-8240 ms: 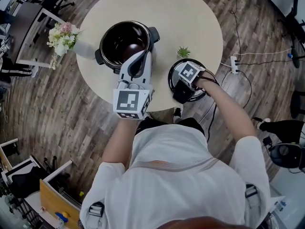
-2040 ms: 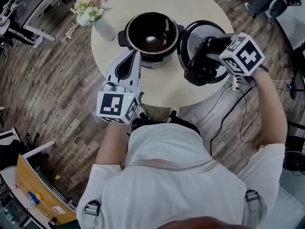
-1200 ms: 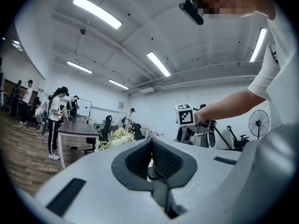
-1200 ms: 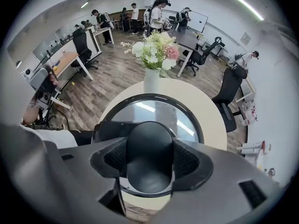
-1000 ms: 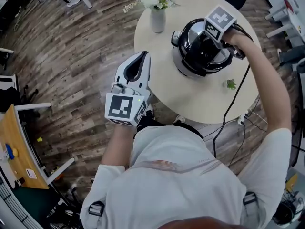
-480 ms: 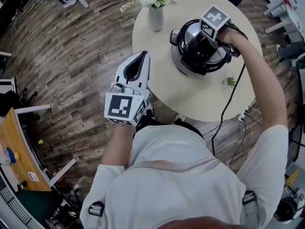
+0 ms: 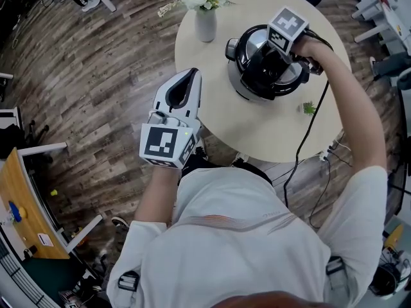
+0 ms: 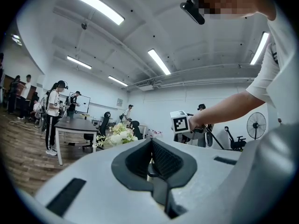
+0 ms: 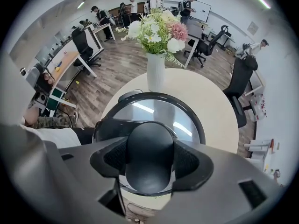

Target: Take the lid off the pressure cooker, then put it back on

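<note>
Gripping the knob: the right gripper (image 9: 150, 164) points down, and its jaws are clamped on the big black knob (image 9: 150, 141) on top of the lid (image 9: 161, 113).
Lid: it is round and shiny with a black rim, and it sits on top of the pressure cooker (image 7: 239, 85).
Pressure cooker: it stands on the round, pale table (image 7: 270, 130), toward the far side.
Left gripper (image 7: 191, 76): it is held out level over the wood floor (image 7: 96, 76), just off the table's edge and well apart from the pressure cooker. Its jaws are pressed together with nothing between them.
Vase of flowers (image 7: 205, 24): the white vase stands on the table, near the pressure cooker.
Small green plant (image 7: 309, 108): it sits on the table on the other side of the pressure cooker.
Black cable (image 7: 302, 153): it runs from near the right gripper, over the table's edge, and down to the floor.
People (image 8: 53, 111): some stand by desks far off in the room.
</note>
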Tool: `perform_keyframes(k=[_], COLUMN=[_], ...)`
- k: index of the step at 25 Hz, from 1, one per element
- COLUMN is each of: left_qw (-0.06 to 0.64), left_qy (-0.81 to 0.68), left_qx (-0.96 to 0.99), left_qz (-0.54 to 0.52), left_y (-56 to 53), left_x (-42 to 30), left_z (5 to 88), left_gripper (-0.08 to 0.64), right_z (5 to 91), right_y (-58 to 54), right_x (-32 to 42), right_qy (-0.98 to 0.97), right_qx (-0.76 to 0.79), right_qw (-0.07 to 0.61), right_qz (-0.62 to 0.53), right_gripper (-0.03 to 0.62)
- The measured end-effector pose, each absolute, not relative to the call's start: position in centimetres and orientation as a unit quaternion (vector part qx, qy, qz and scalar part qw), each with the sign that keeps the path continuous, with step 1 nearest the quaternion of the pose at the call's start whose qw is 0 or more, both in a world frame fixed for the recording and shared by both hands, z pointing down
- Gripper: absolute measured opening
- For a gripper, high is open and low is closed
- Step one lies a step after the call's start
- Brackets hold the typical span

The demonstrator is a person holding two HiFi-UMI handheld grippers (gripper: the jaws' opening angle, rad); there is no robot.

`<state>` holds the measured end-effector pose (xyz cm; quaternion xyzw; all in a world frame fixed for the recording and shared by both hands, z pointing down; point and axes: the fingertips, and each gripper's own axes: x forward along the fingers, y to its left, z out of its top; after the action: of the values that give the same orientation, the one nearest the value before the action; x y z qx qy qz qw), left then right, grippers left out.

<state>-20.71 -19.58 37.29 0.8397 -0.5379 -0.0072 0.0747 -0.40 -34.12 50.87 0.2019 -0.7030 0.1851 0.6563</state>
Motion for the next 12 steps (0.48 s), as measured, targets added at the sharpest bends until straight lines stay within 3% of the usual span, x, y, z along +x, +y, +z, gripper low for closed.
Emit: perform_keyframes(k=[7,12], left_qw=[0.075,0.08], left_qy=[-0.538,-0.533], left_qx=[0.84,0.842], left_qz=[-0.003,-0.003], left_y=[-19.6,-19.8], left_x=[-20.7,-20.4], left_z=[37.3,37.4], left_gripper=[0.005,0.005], right_z=[50.9,50.9], right_y=[-32.9,-32.4], right_x=[-0.6,-0.7], right_qy=[-0.706,-0.727], right_qx=[0.101,0.041], right_qw=[0.695,0.684], right_qz=[0.093,0.044], right_gripper=[0.282,0.282])
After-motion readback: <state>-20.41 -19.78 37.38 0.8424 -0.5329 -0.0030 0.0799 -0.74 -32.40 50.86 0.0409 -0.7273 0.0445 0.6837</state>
